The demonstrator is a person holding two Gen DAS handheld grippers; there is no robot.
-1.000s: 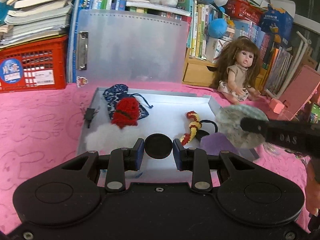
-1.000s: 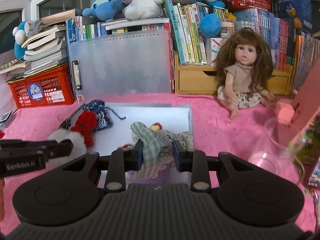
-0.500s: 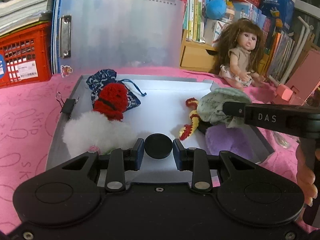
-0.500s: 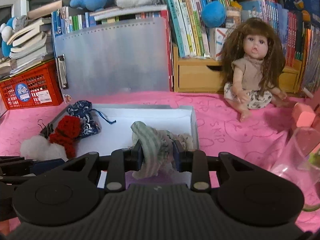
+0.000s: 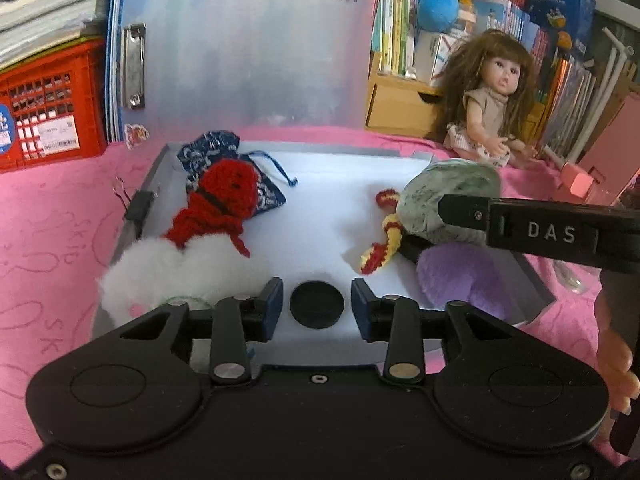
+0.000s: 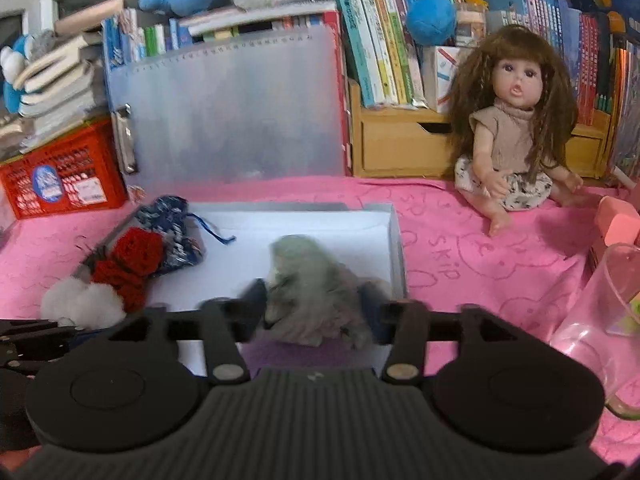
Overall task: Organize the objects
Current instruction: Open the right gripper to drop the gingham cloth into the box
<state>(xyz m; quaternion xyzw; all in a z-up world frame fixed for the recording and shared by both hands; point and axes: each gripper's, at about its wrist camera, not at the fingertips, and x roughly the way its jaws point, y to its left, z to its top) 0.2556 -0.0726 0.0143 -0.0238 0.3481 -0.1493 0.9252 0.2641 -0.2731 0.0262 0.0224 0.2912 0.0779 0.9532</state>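
Observation:
An open grey box (image 5: 160,160) lies on the pink cloth, its lid upright behind. My left gripper (image 5: 317,309) is shut on a black round disc (image 5: 317,305) low over the box's near end. My right gripper (image 6: 314,312) has its jaws spread around a green checked cloth bundle (image 6: 312,296) at the box's right side; the bundle looks blurred. The bundle also shows in the left wrist view (image 5: 440,196). In the box lie a red knitted toy (image 5: 224,204), a blue pouch (image 5: 208,152), white fluff (image 5: 176,276), a red-yellow knitted piece (image 5: 384,240) and a purple plush (image 5: 464,280).
A doll (image 6: 516,128) sits at the back right by a wooden drawer (image 6: 400,148) and books. A red crate (image 5: 44,108) stands at the left. A clear glass vessel (image 6: 600,320) and a pink block (image 6: 616,224) are at the right. A binder clip (image 5: 138,204) grips the box's left wall.
My right gripper's jaws have spread wider around the cloth bundle, which now sits lower in the box. My left gripper has edged forward over the box with the disc.

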